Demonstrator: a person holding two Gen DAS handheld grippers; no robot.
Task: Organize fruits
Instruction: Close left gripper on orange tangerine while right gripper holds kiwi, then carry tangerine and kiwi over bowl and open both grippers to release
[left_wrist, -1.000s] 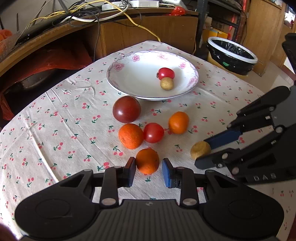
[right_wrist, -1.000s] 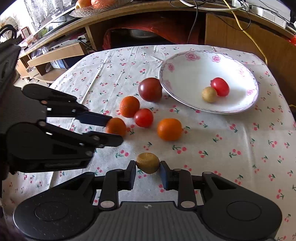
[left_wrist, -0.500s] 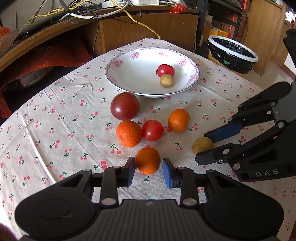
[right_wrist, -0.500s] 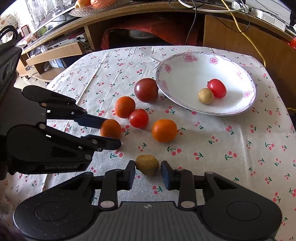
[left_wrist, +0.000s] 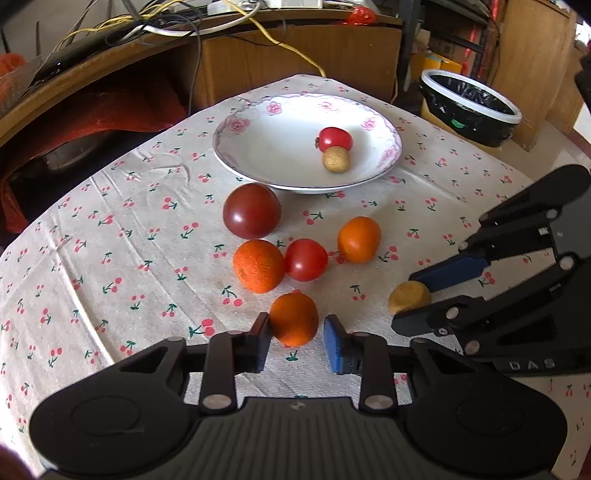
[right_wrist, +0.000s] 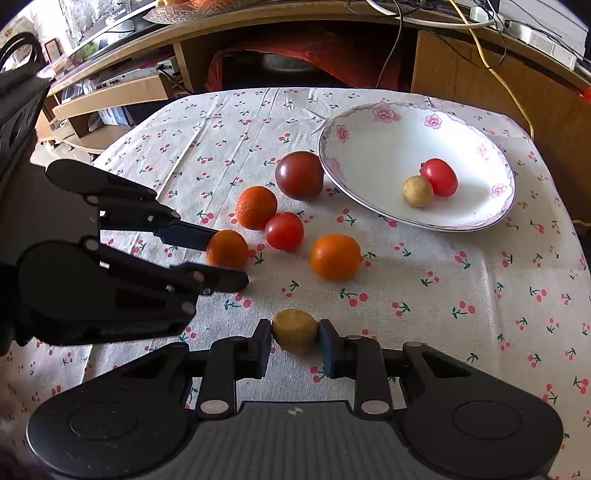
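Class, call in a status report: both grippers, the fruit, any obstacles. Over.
Left gripper open around an orange. Right gripper shut on small brown fruit. Bowl holds two; path looks unobstructed.

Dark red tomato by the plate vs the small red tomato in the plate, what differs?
Size: the dark red tomato looks clearly bigger than the small red tomato.
Colour: the first is a deep maroon, the second a bright red.
Place: the dark one sits on the tablecloth against the plate rim; the small one lies inside the plate, touching a small tan fruit.
Both are round, glossy, and not held by any gripper.
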